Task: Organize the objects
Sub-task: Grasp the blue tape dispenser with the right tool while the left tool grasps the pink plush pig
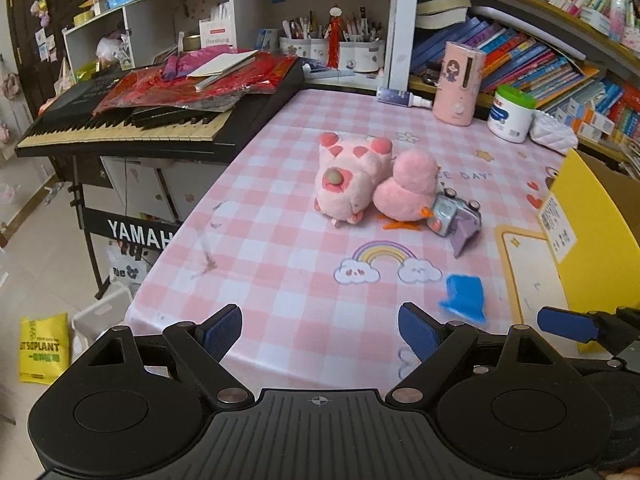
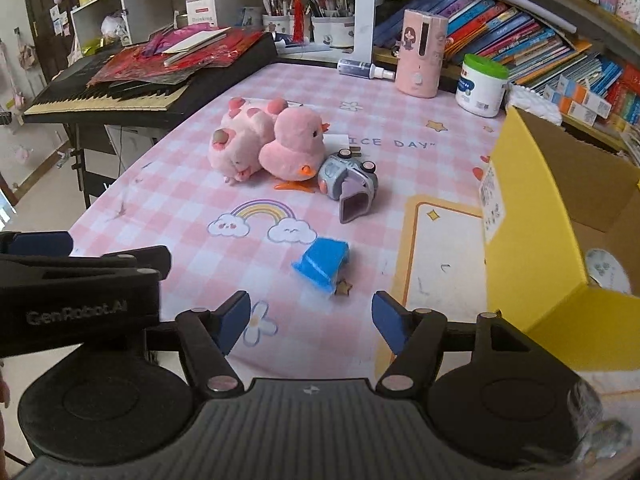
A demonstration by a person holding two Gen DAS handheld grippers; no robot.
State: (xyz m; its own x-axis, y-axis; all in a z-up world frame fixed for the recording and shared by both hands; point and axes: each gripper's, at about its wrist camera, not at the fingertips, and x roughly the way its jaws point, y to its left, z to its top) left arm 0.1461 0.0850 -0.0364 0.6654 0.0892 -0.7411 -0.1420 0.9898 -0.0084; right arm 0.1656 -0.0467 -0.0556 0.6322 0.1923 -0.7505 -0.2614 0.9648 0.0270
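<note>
Pink checked cloth covers the counter, with bookshelves at upper right and a keyboard at upper left. Mid-frame in both views lie a pig plush, a chick plush touching it, and a grey toy just beside the chick. A blue piece lies nearer, ahead of the right claw. A yellow box stands at right. Both the left claw and the right are released, empty, above the counter's near edge.
</note>
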